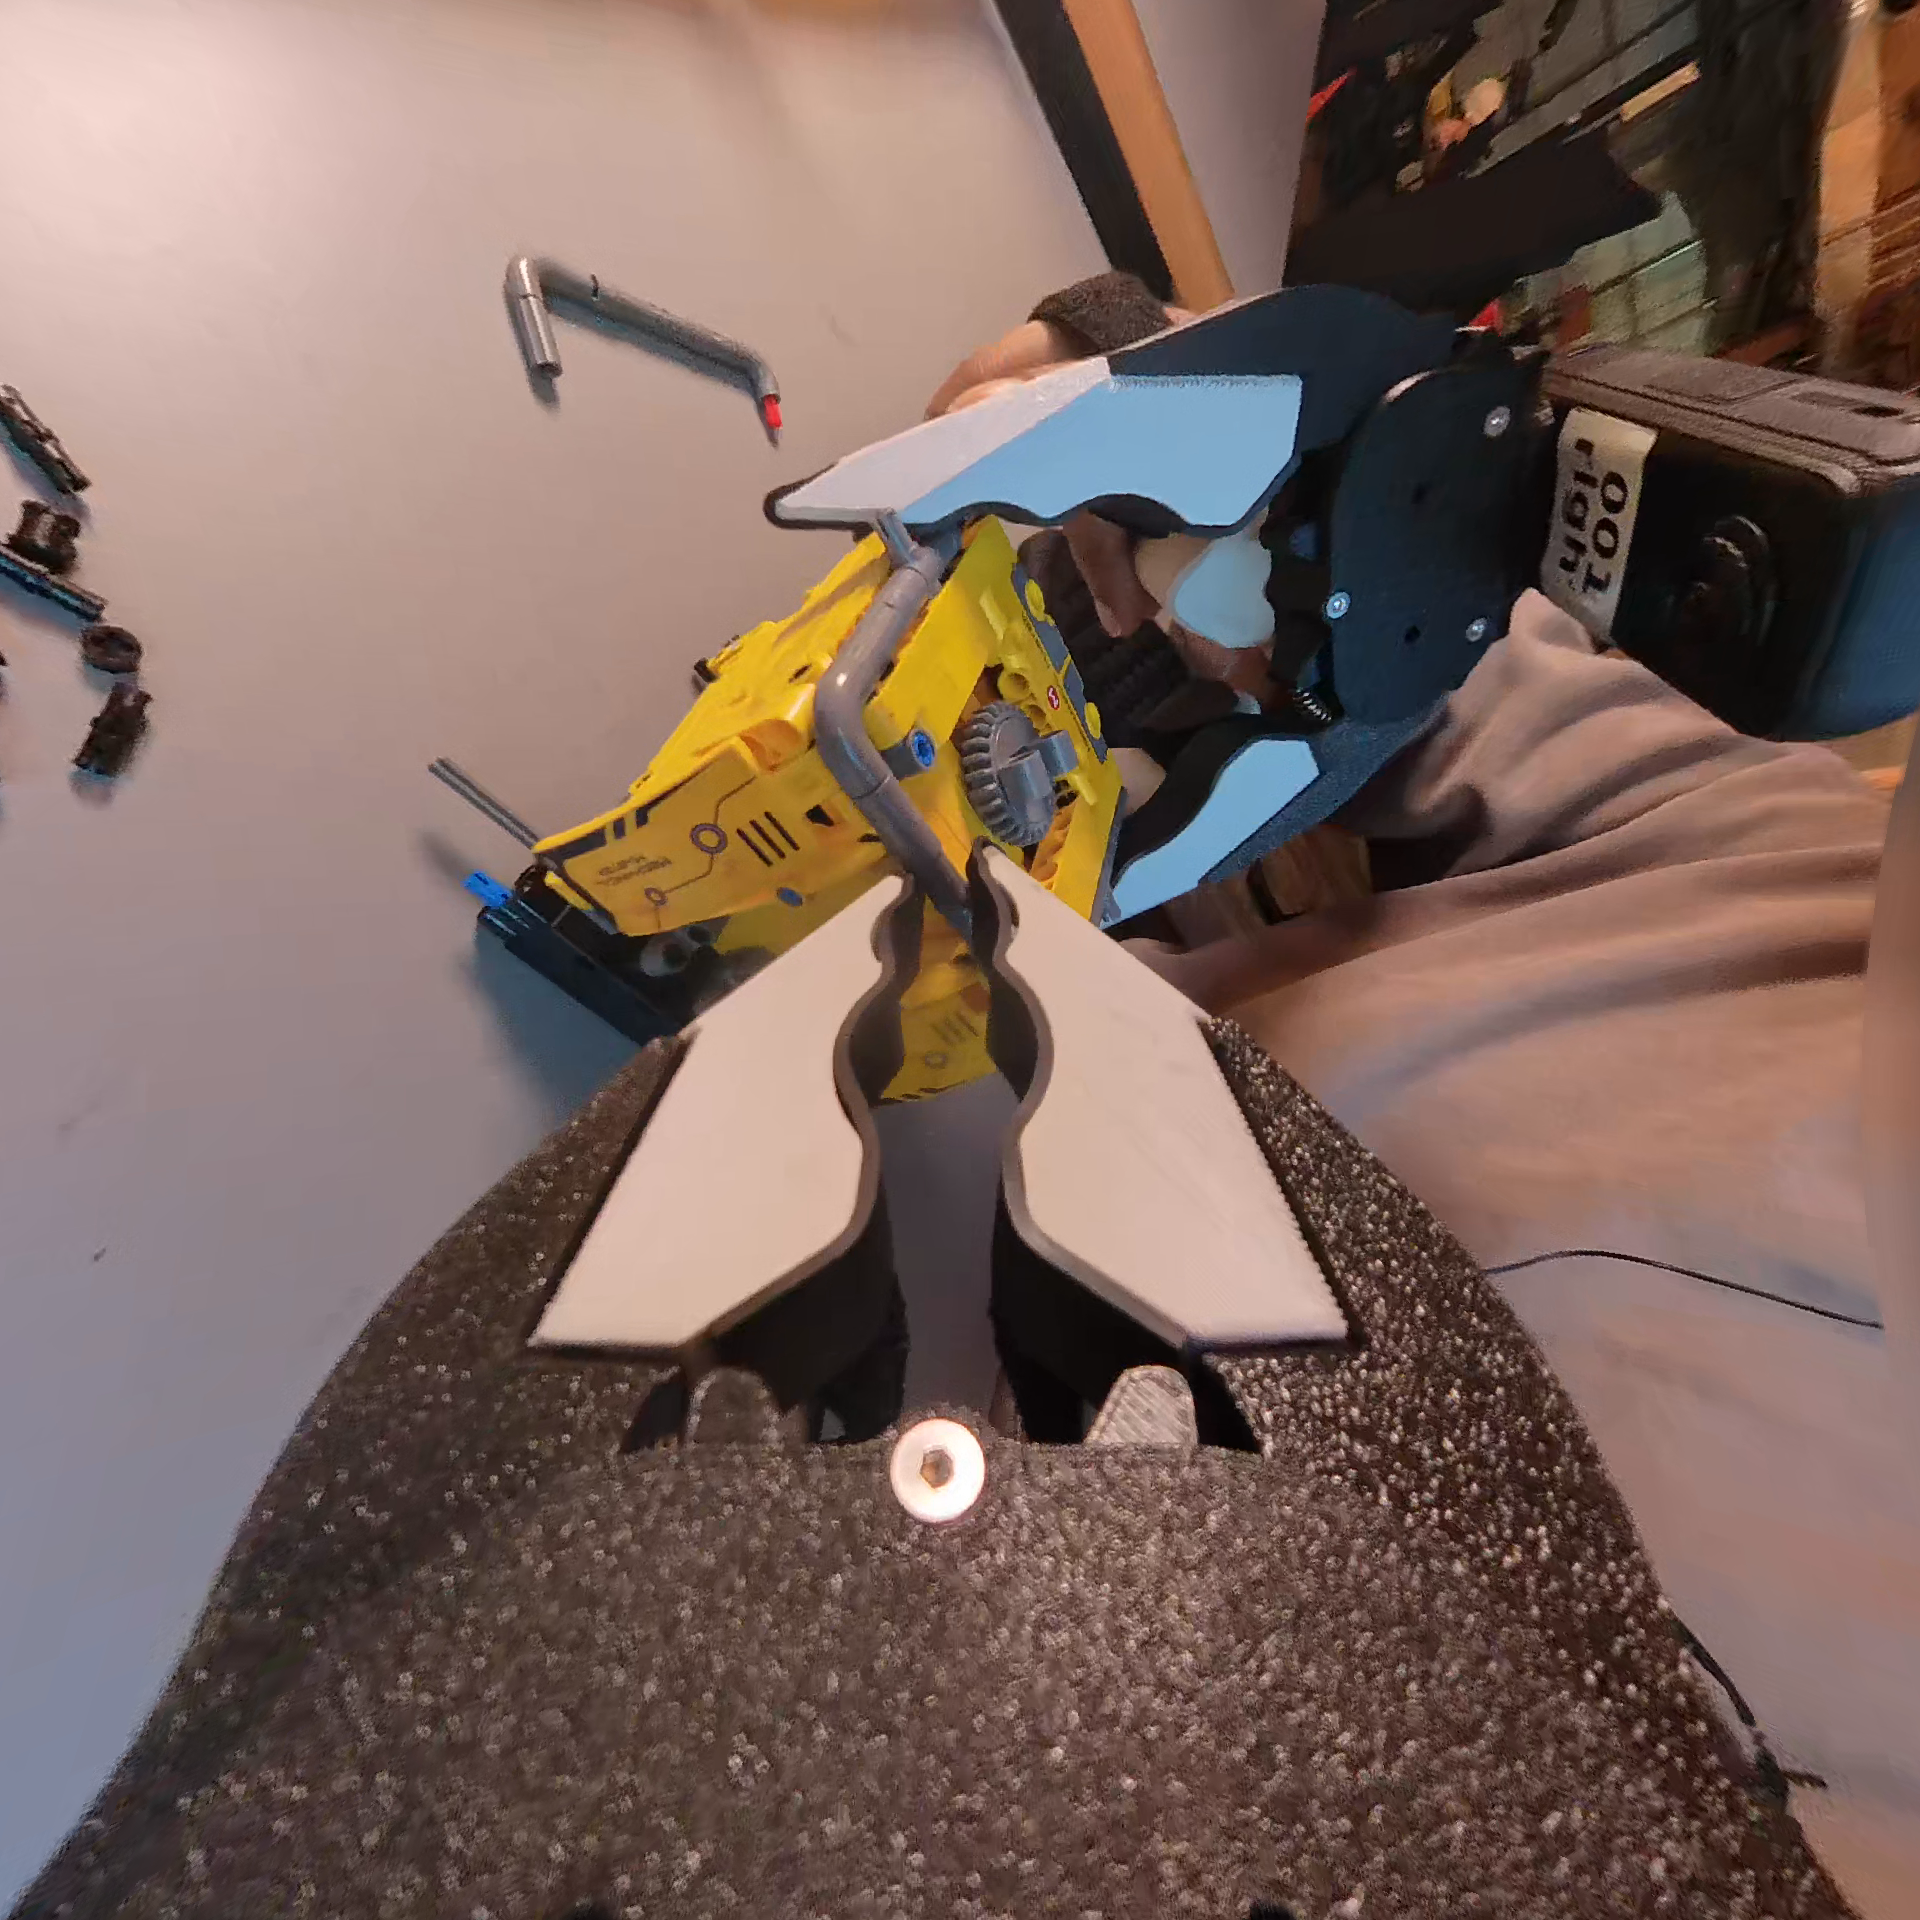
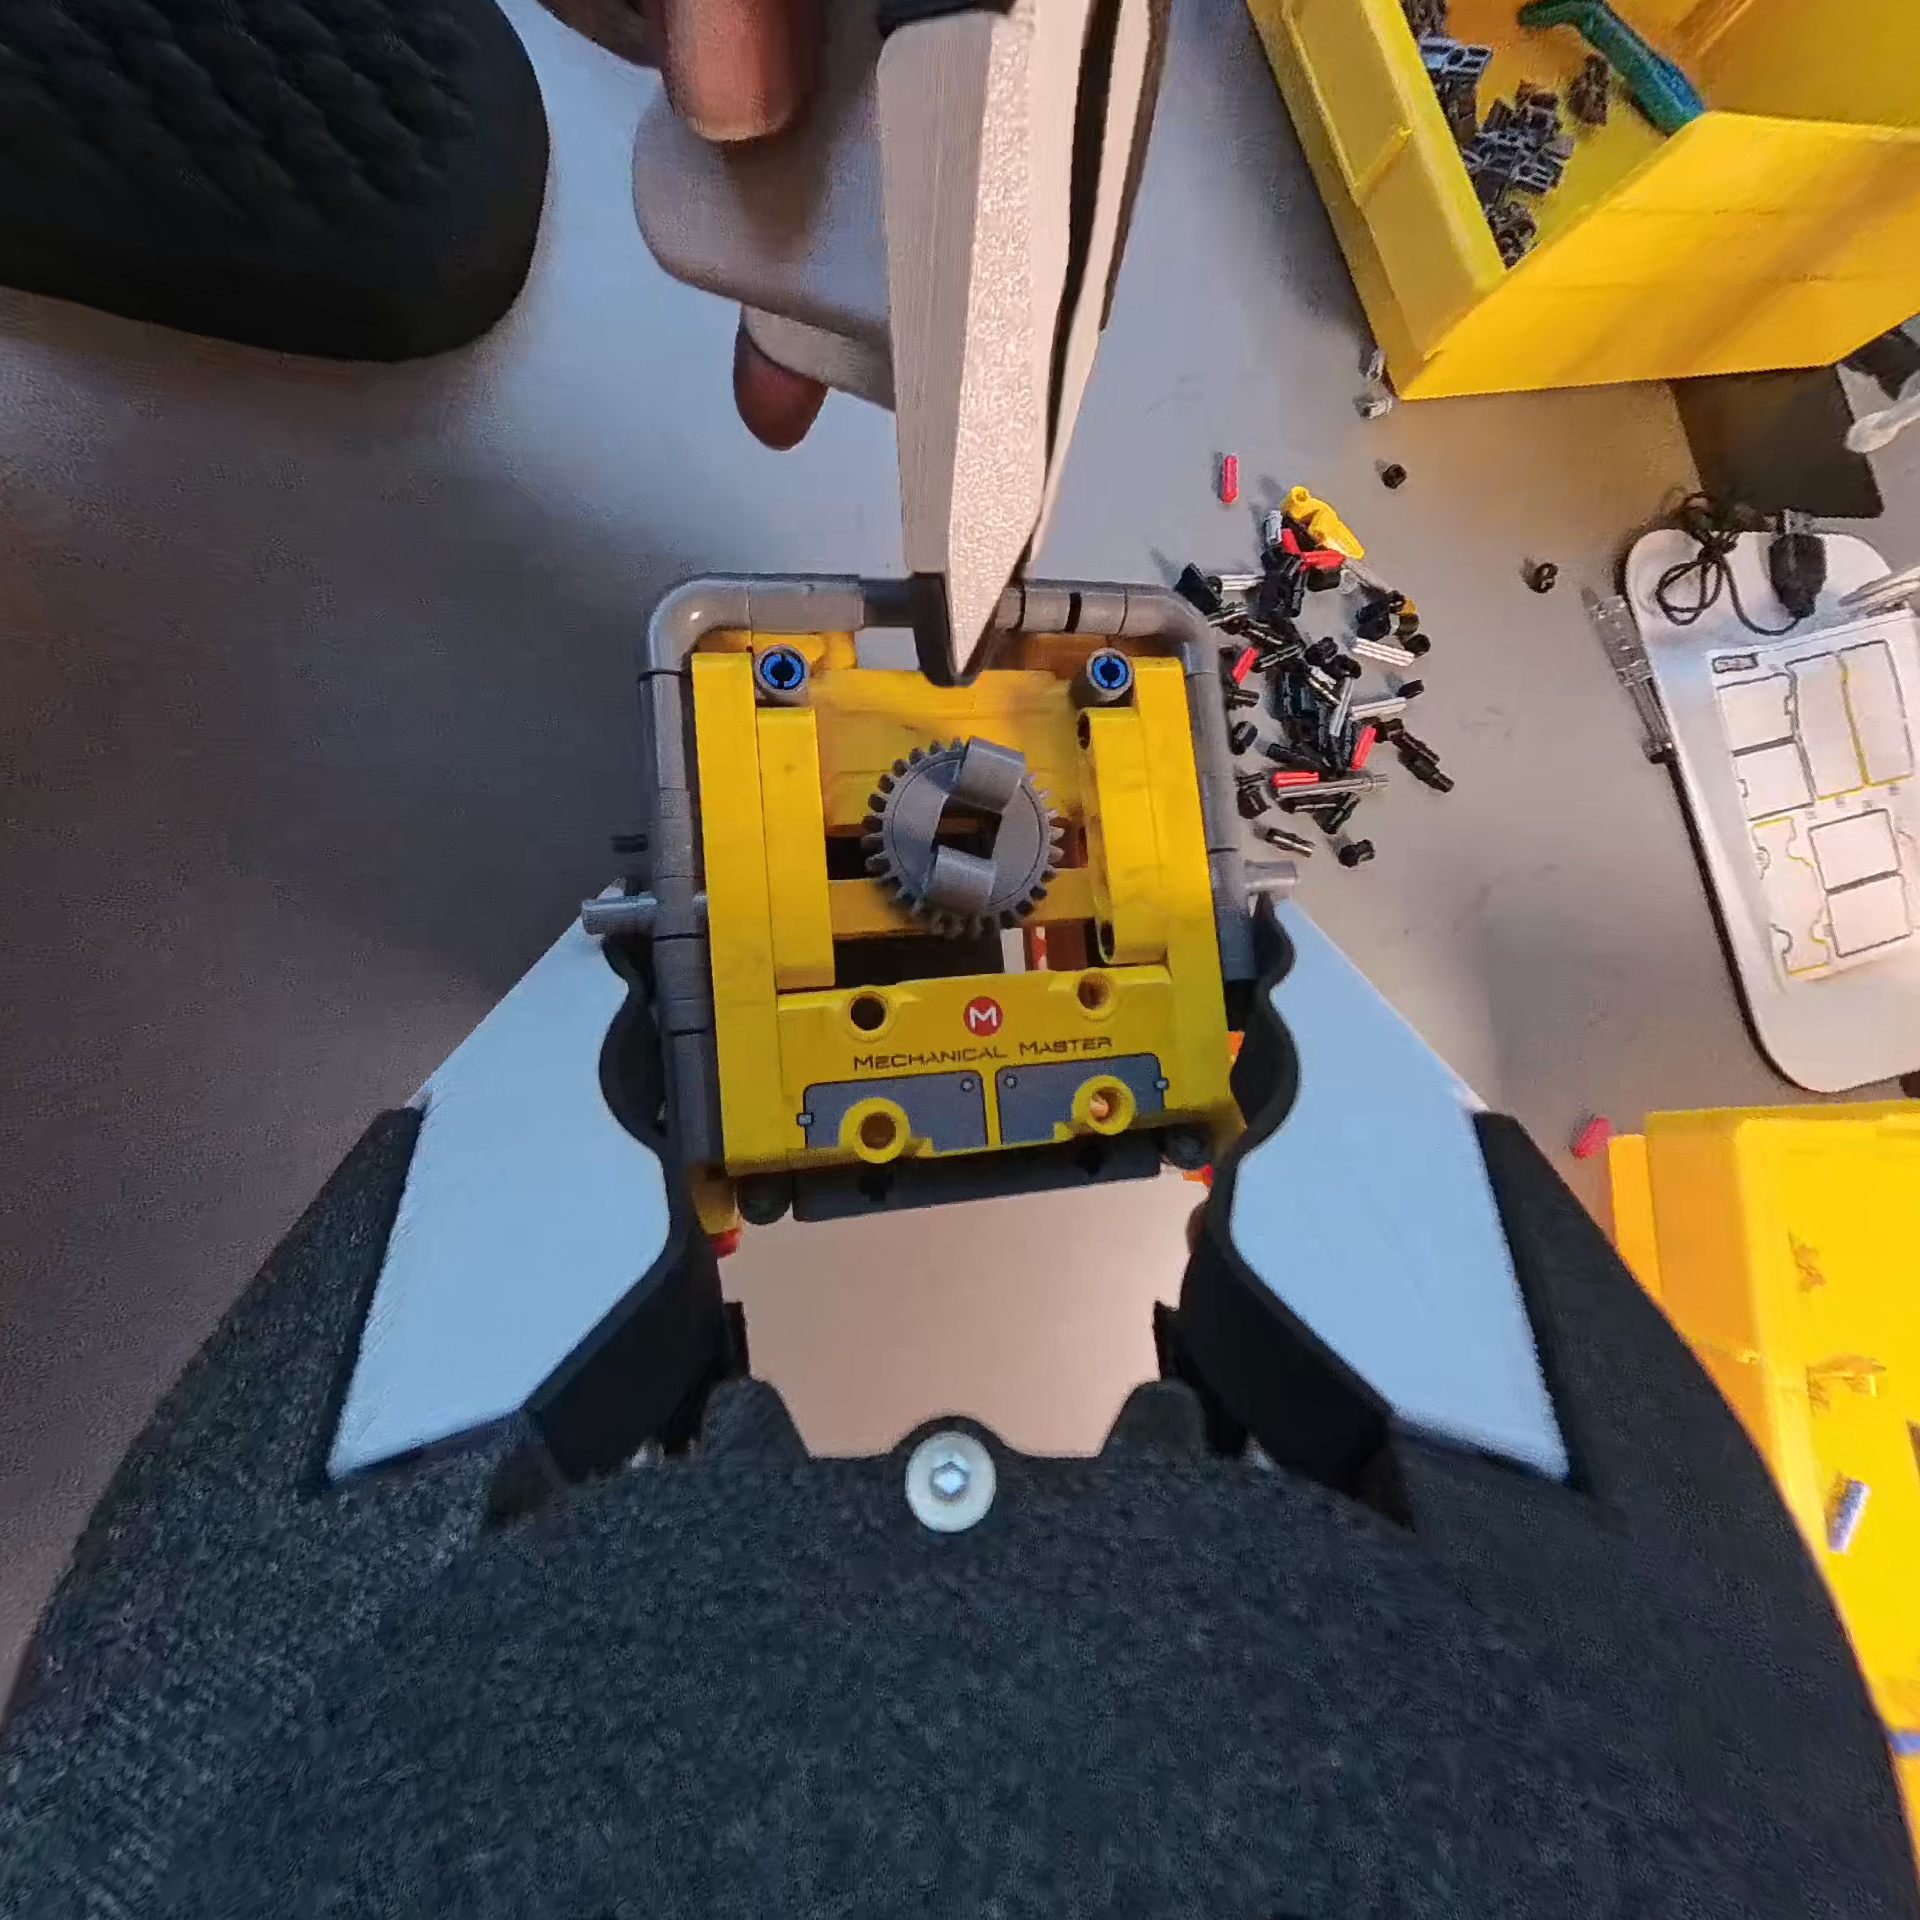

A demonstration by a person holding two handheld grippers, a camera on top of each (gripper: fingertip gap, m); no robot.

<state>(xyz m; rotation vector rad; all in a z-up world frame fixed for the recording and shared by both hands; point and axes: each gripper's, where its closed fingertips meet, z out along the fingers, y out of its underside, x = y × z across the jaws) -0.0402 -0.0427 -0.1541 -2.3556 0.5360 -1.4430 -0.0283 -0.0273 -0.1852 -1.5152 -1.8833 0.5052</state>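
1. Two grippers are working one yellow block model point(image 2: 966, 904), held up off the grey tabletop point(image 1: 260, 520).
2. Right gripper point(image 2: 961, 1039) has its jaws clamped on the model's two sides, gear wheel point(image 2: 961, 831) facing its camera.
3. Left gripper point(image 1: 940, 894) comes in from the far side, jaws pinching the grey pipe frame point(image 2: 1101, 605) that runs round the model's top edge.
4. Left wrist view shows that same frame point(image 1: 878, 717) bending down the model to the pinching tips.
5. Loose on the tabletop: a spare grey bent pipe point(image 1: 644, 327) and a few black bits point(image 1: 73, 603).
6. Right of the model lies a scatter of black and red pins point(image 2: 1314, 686), with a yellow bin point(image 2: 1621, 177) beyond them.
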